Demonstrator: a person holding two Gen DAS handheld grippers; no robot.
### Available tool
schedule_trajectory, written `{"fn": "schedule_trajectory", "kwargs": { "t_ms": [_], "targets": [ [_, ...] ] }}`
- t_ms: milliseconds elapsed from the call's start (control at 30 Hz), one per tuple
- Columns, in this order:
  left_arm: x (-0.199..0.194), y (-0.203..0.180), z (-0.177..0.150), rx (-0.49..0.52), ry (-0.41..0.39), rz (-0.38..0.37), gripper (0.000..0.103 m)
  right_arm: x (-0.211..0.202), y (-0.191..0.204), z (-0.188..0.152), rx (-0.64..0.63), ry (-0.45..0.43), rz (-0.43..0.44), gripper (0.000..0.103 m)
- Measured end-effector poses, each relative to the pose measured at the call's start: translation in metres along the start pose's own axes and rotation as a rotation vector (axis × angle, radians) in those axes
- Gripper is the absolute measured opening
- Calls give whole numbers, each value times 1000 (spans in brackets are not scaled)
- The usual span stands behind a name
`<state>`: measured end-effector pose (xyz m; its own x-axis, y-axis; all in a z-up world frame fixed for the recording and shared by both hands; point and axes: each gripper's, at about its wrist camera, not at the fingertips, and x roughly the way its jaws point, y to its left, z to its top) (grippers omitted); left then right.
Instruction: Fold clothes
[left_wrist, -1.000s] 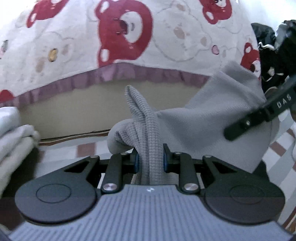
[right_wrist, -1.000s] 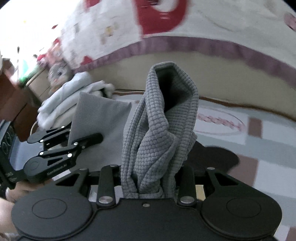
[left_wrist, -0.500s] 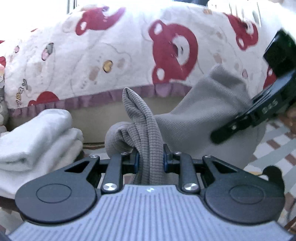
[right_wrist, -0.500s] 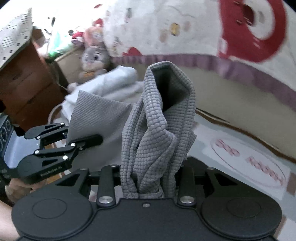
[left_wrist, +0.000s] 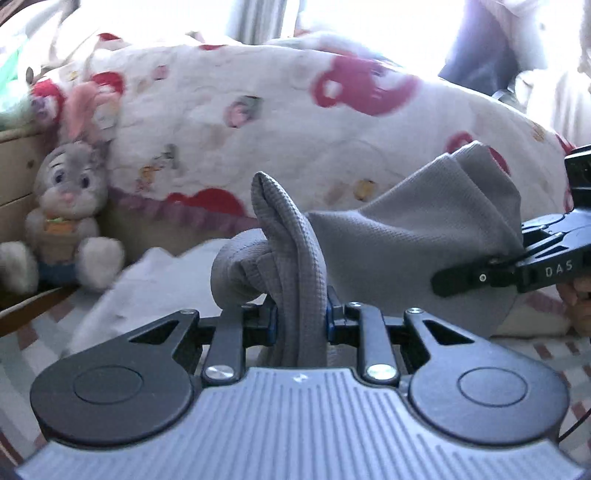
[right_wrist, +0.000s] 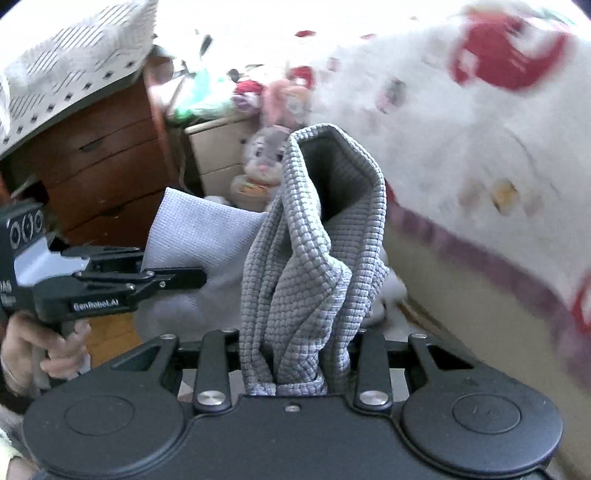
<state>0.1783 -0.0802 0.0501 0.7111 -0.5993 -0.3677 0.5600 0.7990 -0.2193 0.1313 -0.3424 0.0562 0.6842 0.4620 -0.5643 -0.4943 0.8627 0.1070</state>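
The grey knit garment (left_wrist: 406, 236) hangs in the air between the 2 tools, clear of the bed (left_wrist: 258, 129) behind. It looks soft, light and limp, best held by bunched edges. Left tool (left_wrist: 299, 317) and right tool (right_wrist: 295, 354) each pinch a gathered fold.

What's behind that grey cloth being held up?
Behind the grey cloth sit a stuffed rabbit, partly hidden by it, and a bear-print blanket. Whatever lies directly behind the cloth is covered.
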Motion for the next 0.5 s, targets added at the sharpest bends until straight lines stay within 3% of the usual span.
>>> {"fn": "schedule_trajectory", "kwargs": {
  "t_ms": [133,200,300,400,433,500],
  "targets": [
    [6,48,23,-121,17,42,22,40,8,58,-139,-16,-4,38],
    [21,65,23,-142,44,132,22,71,12,81,-205,-26,-31,39],
    [47,96,5,-225,107,201,21,122,8,96,-234,-24,-61,45],
    [67,125,-13,-320,161,232,21,170,-12,94,-189,10,-92,58],
    [71,132,-17,-342,170,234,21,184,-21,93,-156,20,-106,57],
    [73,139,-21,-356,171,232,21,194,-48,92,35,-40,-149,63]
  ]
}}
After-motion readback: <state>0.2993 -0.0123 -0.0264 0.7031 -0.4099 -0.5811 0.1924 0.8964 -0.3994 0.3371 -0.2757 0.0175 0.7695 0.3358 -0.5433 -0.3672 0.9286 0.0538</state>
